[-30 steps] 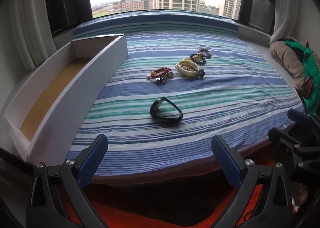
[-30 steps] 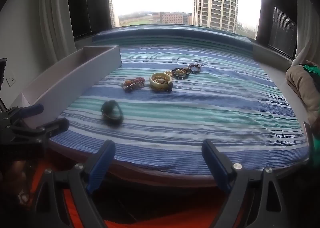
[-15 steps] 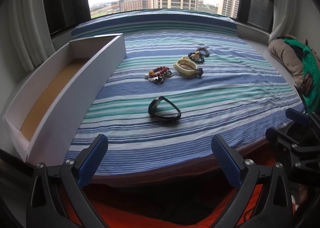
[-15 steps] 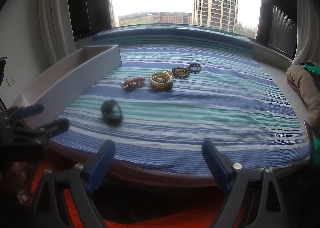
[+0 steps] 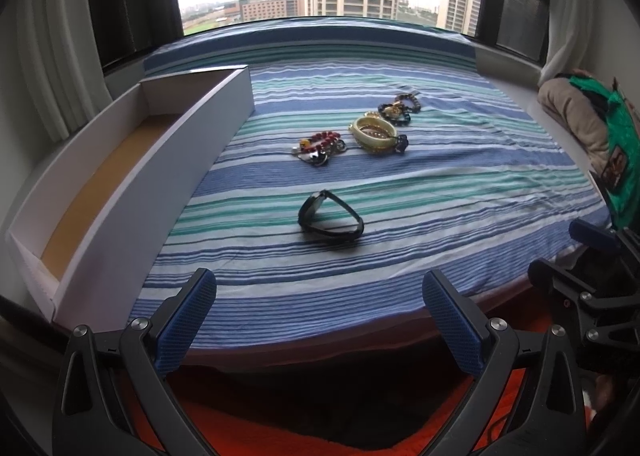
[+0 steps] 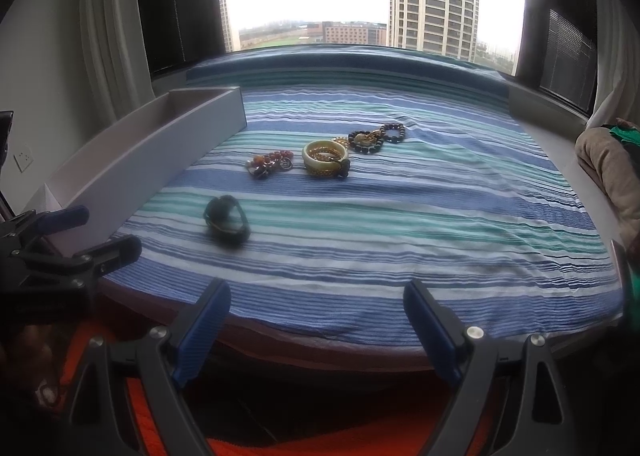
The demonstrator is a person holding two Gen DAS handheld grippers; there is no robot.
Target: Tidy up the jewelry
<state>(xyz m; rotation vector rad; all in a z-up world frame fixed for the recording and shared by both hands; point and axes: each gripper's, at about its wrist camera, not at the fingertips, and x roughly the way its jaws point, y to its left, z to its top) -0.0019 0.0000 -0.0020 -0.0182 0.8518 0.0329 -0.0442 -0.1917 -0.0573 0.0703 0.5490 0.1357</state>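
Note:
A black watch (image 5: 329, 218) lies on the striped cloth (image 5: 460, 191), nearest to me; it also shows in the right wrist view (image 6: 226, 219). Beyond it lie a red bead bracelet (image 5: 321, 144) (image 6: 270, 163), a cream and gold bangle stack (image 5: 376, 131) (image 6: 325, 156) and dark bead bracelets (image 5: 399, 109) (image 6: 376, 137). A long white open box (image 5: 132, 183) (image 6: 160, 159) stands at the left. My left gripper (image 5: 319, 316) is open and empty at the near edge. My right gripper (image 6: 316, 322) is open and empty there too.
A beige and green bundle (image 5: 588, 127) lies at the right edge. Windows and curtains stand behind the platform. Orange fabric (image 5: 320, 428) lies below the near edge. Each gripper shows in the other's view, left gripper (image 6: 60, 252) and right gripper (image 5: 592, 276).
The left wrist view has shifted slightly, so the watch and box sit a little farther left. The jewelry has not moved. Both grippers stay open.

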